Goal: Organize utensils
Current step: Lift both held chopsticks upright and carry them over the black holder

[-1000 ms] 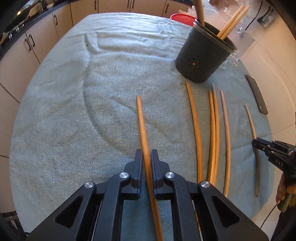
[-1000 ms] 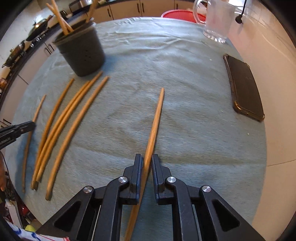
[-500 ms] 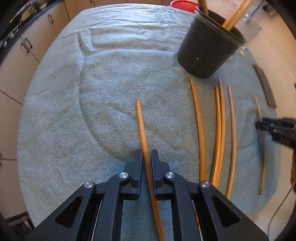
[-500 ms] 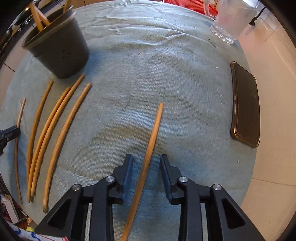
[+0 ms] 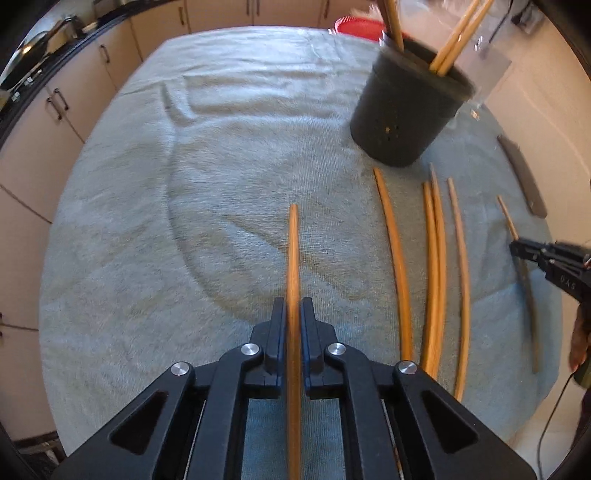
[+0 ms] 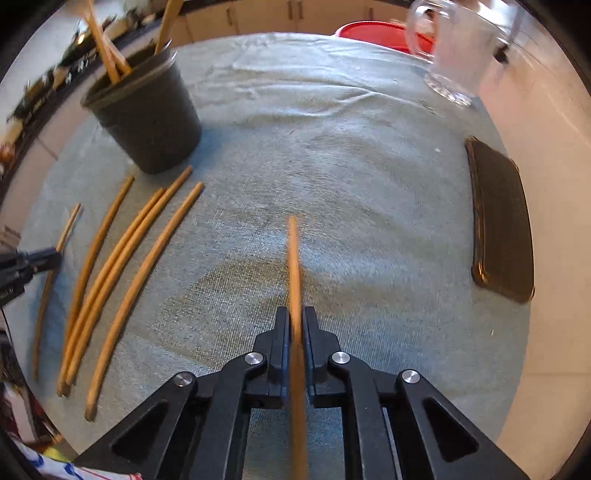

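Note:
A black utensil holder [image 5: 406, 110] stands on the towel with a few chopsticks upright in it. Several loose wooden chopsticks [image 5: 432, 258] lie side by side in front of it. My left gripper [image 5: 293, 308] is shut on one chopstick [image 5: 293, 251], which points straight ahead, just above the towel. My right gripper [image 6: 294, 315] is closing, and its pads press on a second chopstick [image 6: 293, 258] held the same way. Each gripper shows at the edge of the other's view: the right gripper [image 5: 517, 248] and the left gripper [image 6: 55, 254]. The holder [image 6: 147, 114] stands at the upper left in the right wrist view.
A grey-green towel [image 6: 332, 147] covers the round table. A dark phone [image 6: 502, 225] lies near its right edge, and a glass mug [image 6: 461, 51] and a red bowl [image 6: 380, 33] stand at the back. Kitchen cabinets [image 5: 74, 107] run behind the table.
The right gripper's jaws opened around its chopstick and closed on it again. Both held chopsticks, slanted before, now line up straight with the fingers.

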The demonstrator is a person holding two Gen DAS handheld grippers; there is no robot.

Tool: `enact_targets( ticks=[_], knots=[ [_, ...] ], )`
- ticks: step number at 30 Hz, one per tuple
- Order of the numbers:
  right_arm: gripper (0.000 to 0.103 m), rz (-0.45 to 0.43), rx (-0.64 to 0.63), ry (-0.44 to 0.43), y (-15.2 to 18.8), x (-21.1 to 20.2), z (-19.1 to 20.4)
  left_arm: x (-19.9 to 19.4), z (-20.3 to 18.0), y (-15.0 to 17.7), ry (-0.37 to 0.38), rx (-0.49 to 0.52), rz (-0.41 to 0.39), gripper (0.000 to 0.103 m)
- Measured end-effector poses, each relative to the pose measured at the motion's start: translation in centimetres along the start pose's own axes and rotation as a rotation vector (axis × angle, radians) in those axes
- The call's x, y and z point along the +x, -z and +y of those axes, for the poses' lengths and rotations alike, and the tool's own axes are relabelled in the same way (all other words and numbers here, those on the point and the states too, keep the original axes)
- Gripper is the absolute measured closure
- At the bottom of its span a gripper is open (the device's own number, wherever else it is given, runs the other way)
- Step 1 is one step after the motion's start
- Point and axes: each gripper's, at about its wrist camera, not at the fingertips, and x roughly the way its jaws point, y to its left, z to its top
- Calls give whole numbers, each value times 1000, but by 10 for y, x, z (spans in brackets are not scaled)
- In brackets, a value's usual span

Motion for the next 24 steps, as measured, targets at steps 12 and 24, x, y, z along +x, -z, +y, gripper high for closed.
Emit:
enact_targets(
  ticks=[12,24],
  knots=[
    [96,-316,78,-94,55,-81,11,-118,-15,39,54,1,-352,97],
    [96,-567,110,-107,52,-142,23,-186,-39,44,84,50,-607,97]
  ],
)
